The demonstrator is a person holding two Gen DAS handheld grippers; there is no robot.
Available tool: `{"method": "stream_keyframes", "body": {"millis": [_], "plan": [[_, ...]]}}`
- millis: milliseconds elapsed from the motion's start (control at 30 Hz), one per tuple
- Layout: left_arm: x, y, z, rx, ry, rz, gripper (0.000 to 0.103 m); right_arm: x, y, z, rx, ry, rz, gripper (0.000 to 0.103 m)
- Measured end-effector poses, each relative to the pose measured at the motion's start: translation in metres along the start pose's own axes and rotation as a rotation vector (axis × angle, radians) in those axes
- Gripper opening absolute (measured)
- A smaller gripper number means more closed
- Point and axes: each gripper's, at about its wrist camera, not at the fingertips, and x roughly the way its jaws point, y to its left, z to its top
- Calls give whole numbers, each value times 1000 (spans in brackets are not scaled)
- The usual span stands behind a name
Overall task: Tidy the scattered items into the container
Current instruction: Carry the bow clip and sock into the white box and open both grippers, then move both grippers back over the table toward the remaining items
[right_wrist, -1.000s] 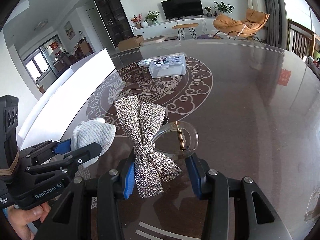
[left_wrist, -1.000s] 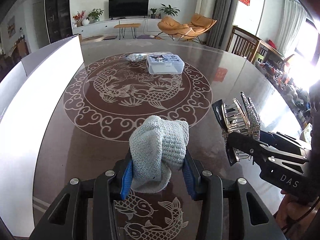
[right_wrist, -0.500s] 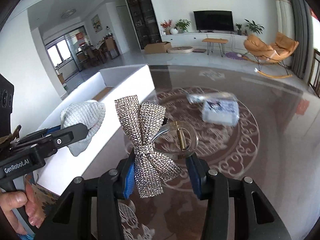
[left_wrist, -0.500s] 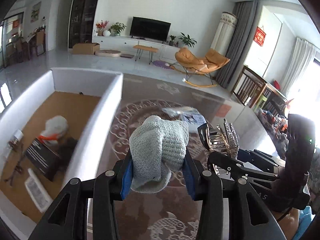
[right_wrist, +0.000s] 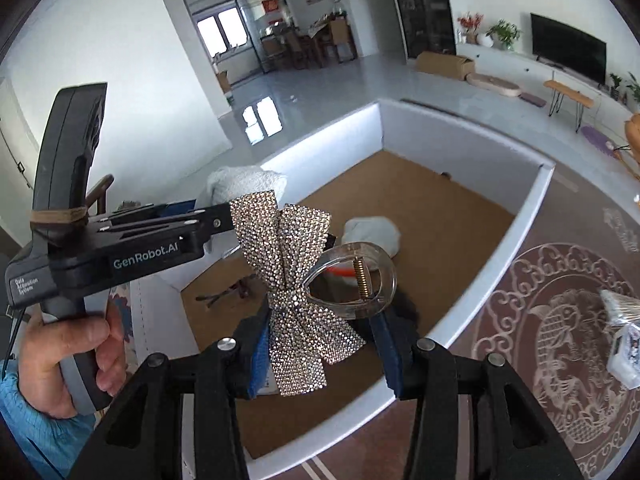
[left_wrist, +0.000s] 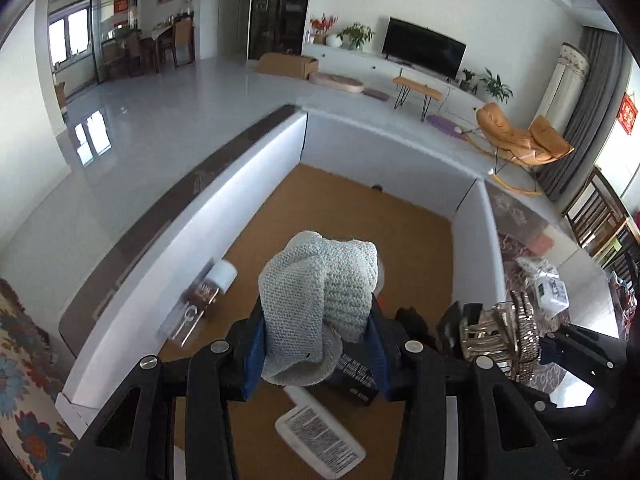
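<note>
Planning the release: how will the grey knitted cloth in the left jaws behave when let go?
The knitted cloth bulges and droops over the pads, so it is probably soft and floppy. It looks light, likely dropping without rolling onto the box floor.

From my left camera, the knit cloth (left_wrist: pixel 320 300) covers much of the box (left_wrist: pixel 472 240) floor behind it, hiding most of a white lump (left_wrist: pixel 380 276) and part of a black carton (left_wrist: pixel 356 380), whose print is too small to read. The label (left_wrist: pixel 320 440) text is blurred. From my right camera, the bow clip (right_wrist: pixel 296 288) masks a dark item (right_wrist: pixel 406 312) I cannot identify. The packet (right_wrist: pixel 624 348) on the table (right_wrist: pixel 560 320) is cut off at the edge and smeared.
</note>
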Motion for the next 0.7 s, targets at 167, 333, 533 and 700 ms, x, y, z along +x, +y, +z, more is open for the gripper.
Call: {"method": "stream_keyframes", "body": {"millis": [167, 333, 533, 700], "plan": [[27, 8, -29, -15, 113, 40, 65, 53, 11, -20, 13, 161, 3, 60], [22, -1, -41, 25, 94, 13, 69, 37, 19, -25, -33, 92, -19, 63], [27, -37, -44, 148, 119, 38, 71, -2, -4, -25, 52, -1, -54, 63], [22, -39, -47, 161, 106, 70, 71, -40, -20, -47, 95, -35, -70, 63]]}}
